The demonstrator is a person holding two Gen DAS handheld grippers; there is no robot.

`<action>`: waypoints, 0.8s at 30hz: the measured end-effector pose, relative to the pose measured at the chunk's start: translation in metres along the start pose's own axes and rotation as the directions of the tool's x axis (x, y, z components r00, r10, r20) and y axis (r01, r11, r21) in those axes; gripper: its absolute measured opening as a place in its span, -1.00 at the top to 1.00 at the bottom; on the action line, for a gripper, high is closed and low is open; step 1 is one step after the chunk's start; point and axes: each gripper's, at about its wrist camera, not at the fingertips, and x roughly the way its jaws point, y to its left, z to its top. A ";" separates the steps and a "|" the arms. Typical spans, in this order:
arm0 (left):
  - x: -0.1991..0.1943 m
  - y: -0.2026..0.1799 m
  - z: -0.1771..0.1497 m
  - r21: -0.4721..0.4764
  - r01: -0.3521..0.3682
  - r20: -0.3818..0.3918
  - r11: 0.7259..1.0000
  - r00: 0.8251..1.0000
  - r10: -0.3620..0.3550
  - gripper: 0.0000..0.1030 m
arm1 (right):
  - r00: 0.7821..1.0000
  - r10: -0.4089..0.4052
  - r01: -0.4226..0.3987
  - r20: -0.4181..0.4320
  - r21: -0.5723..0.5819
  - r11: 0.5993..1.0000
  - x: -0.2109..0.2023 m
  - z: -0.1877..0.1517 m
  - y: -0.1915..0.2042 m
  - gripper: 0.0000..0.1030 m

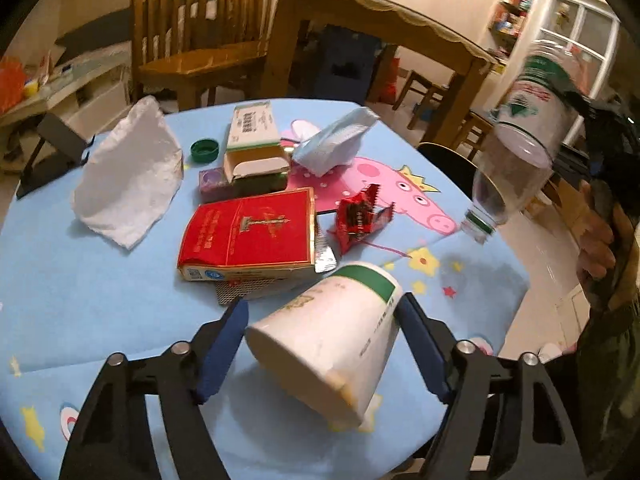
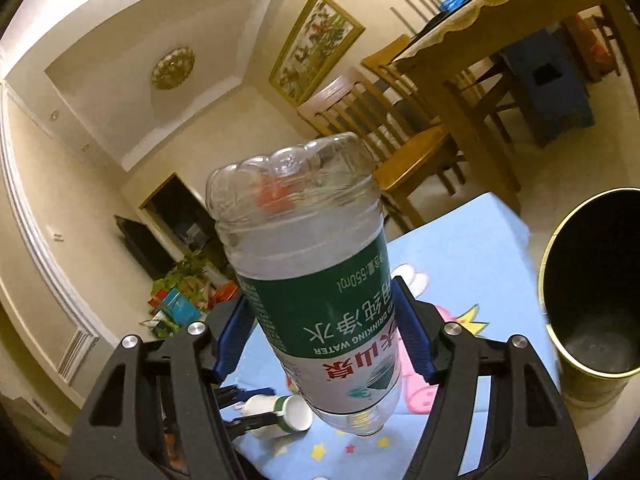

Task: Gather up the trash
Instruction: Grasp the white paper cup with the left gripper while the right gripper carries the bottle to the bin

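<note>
A white paper cup [image 1: 324, 340] with a green band lies on its side on the blue tablecloth [image 1: 80, 300]. My left gripper [image 1: 322, 304] is around it, a blue pad touching each side. The same cup [image 2: 288, 410] shows small in the right wrist view. My right gripper [image 2: 322, 292] is shut on a clear plastic water bottle [image 2: 304, 240] with a green label. The bottle [image 1: 516, 140] is held neck down and uncapped, in the air over the table's right edge. A black bin [image 2: 592, 292] with a gold rim stands just right of the table.
More trash lies mid-table: a red box [image 1: 248, 236], a red wrapper [image 1: 360, 216], crumpled white paper [image 1: 128, 176], a green cap [image 1: 205, 149], a green-and-white carton [image 1: 256, 136] and a pale pouch [image 1: 332, 140]. Wooden chairs [image 1: 200, 52] and a dining table [image 1: 380, 20] stand behind.
</note>
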 end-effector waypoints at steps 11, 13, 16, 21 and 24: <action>-0.014 -0.034 -0.026 0.215 -0.041 0.027 0.976 0.999 0.036 -0.30 | 0.996 -0.073 0.071 0.044 0.048 0.996 -0.020 -0.011 -0.029 -0.27; -0.009 -0.032 -0.025 0.236 -0.006 0.003 0.972 1.000 0.006 -0.32 | 0.996 -0.078 0.076 0.047 0.055 0.996 -0.024 -0.012 -0.032 -0.27; -0.001 -0.030 -0.024 0.295 0.056 -0.031 0.954 0.998 -0.049 -0.36 | 0.995 -0.086 0.082 0.055 0.068 0.994 -0.030 -0.013 -0.037 -0.27; 0.008 -0.047 -0.028 0.430 0.095 -0.077 0.898 0.995 -0.068 -0.20 | 0.993 -0.098 0.092 0.071 0.090 0.992 -0.041 -0.015 -0.043 -0.27; 0.013 -0.052 -0.028 0.447 0.101 -0.080 0.889 0.994 -0.073 -0.17 | 0.990 -0.116 0.108 0.082 0.093 0.990 -0.045 -0.012 -0.045 -0.27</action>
